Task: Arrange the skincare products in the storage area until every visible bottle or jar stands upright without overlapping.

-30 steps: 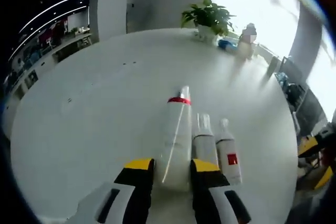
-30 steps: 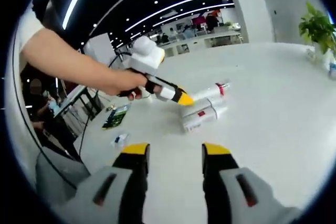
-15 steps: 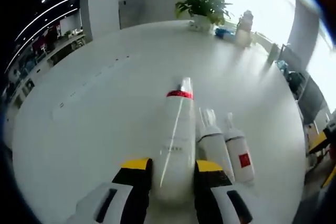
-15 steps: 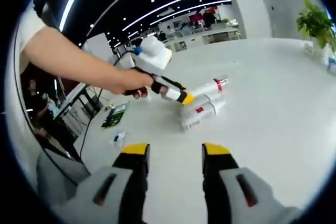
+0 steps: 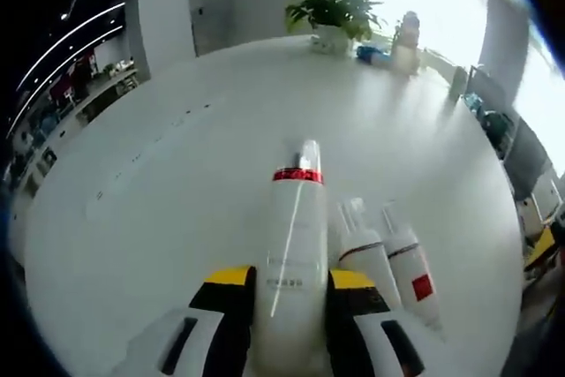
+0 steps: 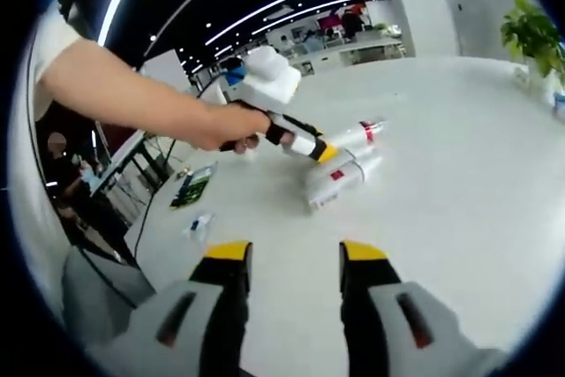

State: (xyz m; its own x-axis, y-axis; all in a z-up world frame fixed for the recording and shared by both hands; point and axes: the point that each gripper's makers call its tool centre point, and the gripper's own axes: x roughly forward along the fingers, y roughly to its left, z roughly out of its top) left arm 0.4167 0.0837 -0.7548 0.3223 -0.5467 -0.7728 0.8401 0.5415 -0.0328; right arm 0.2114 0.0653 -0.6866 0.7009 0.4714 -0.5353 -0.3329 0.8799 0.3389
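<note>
On the wide white tabletop [image 5: 177, 183] my left tongs [image 5: 287, 284] clamped the base of the tall lying bottle [image 5: 291, 245] to tip it upright, two smaller bottles [image 5: 388, 262] lying just right of them, while my right tongs [image 6: 287, 258] waited spread and empty.

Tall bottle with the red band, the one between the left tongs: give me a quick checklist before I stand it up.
1. Tall bottle sits between the left tongs: ok.
2. Firm squeeze on it: cannot tell; the jaws flank its lower body closely.
3. Bottle upright: not ok, it lies on the white table.
4. Two smaller bottles free of the tall one: not ok, they lie right beside it, also on their sides.
5. Right tongs out of the way: ok, open and holding nothing, back from the bottles.
6. Table free beyond the cap: ok.
</note>
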